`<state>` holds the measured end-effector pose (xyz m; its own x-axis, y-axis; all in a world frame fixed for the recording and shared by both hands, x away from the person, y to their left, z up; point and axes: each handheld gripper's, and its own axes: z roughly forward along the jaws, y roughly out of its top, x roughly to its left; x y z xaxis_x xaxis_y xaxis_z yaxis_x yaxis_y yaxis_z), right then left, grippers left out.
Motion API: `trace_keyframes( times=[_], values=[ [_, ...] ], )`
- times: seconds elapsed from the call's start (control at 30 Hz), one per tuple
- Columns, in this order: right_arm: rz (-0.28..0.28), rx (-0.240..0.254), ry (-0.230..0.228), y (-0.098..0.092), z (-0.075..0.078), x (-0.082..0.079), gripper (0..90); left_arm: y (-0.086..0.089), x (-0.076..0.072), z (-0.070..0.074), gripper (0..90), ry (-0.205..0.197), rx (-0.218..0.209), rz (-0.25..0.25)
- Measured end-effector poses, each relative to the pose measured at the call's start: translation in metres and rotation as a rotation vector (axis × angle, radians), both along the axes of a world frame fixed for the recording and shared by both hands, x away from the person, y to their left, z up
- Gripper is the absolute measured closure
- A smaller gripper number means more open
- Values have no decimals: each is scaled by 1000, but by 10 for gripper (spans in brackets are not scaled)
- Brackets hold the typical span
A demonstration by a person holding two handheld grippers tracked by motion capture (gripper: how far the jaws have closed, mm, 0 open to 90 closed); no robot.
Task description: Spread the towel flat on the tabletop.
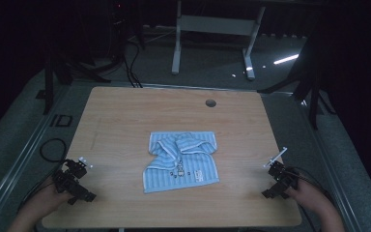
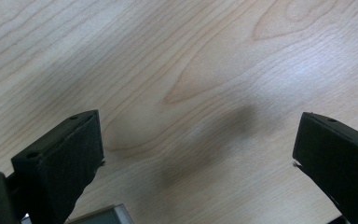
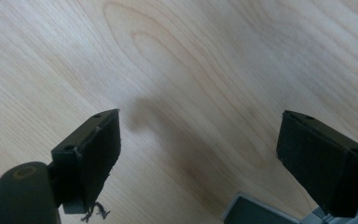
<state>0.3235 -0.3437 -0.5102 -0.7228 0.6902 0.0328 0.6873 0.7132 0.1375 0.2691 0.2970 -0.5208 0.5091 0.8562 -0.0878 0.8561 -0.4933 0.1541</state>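
A crumpled light-blue striped towel [image 1: 182, 160] lies in the middle of the wooden table [image 1: 125, 116]. My left gripper [image 1: 79, 166] rests near the table's front left corner, well left of the towel. In the left gripper view the left gripper [image 2: 198, 140] has its jaws wide apart over bare wood. My right gripper [image 1: 274, 163] sits near the front right edge, apart from the towel. The right gripper view has the right gripper [image 3: 198, 137] open too, with nothing between its jaws.
A round cable hole [image 1: 210, 103] is set into the table near its far edge. Black cables [image 1: 53, 147] trail off the left side. A white desk frame [image 1: 212, 29] stands on the floor beyond the table, with dark stands at both sides.
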Motion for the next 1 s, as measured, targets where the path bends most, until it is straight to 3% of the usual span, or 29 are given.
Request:
trace_keyframes(
  times=[0.1, 0.23, 0.3, 0.7, 0.8, 0.9, 1.0],
  values=[
    [0, 35, 15, 3, 1, 2, 136, -4, 2, 0, 13, -8, -2, -11],
    [12, 45, 4, 6, 0, 2, 130, -10, 5, 0, 14, -26, -2, -22],
    [22, 82, 10, 7, 0, 2, 115, -15, 8, 0, 14, -34, -17, -26],
    [35, 76, -51, 22, 7, 14, 160, -50, 29, -2, 35, -11, -42, -90],
    [34, 69, -55, 25, 8, 17, 163, -55, 33, -1, 35, -19, -40, -92],
    [61, 39, -83, 31, 8, 20, 222, -62, 37, 0, 34, -27, -61, -99],
    [67, 51, -96, 37, 9, 22, 234, -71, 42, 1, 34, -34, -73, -112]
  ],
)
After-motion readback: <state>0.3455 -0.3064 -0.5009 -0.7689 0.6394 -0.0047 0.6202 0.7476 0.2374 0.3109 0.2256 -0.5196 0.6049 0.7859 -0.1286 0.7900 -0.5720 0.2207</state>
